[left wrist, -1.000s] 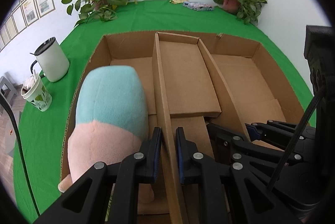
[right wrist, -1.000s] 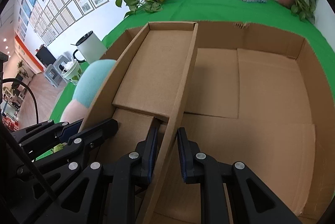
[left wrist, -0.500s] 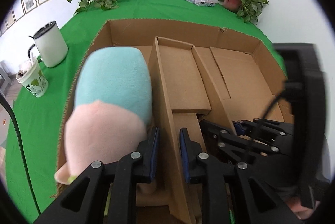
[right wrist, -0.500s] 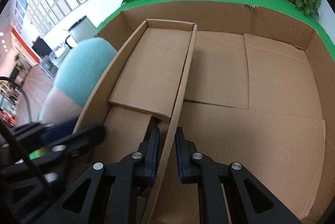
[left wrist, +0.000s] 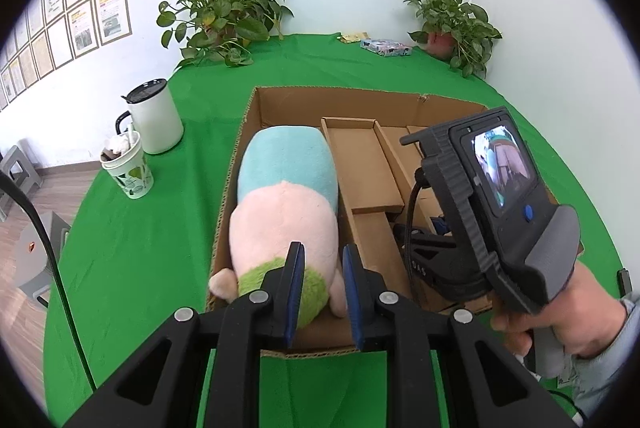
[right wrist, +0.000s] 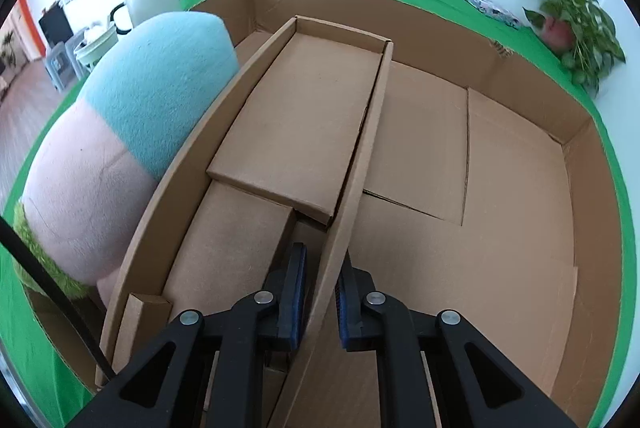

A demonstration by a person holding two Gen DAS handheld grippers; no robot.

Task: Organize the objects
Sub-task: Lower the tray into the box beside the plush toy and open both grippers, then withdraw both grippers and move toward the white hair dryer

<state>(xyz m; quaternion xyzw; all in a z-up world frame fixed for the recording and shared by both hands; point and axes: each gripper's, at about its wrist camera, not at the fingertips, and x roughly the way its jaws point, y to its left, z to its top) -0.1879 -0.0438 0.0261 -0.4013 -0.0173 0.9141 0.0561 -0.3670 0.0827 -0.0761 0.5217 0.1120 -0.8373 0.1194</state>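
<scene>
The right hand-held gripper (right wrist: pixel 320 292) clenched the cardboard divider (right wrist: pixel 362 164) at lower centre. The left hand-held gripper (left wrist: pixel 322 292) hung released, its jaws empty, the plush toy (left wrist: pixel 286 200) lying just above it in the frame.

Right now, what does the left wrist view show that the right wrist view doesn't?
Left wrist only: the left gripper, nothing between its pads, pulled back above the box's near edge, the person's hand holding the right gripper's handle, and the paper cup's print. Right wrist only: the right gripper shut on the cardboard divider. Both: the plush toy in the box's left compartment, the white kettle, two plants.
</scene>
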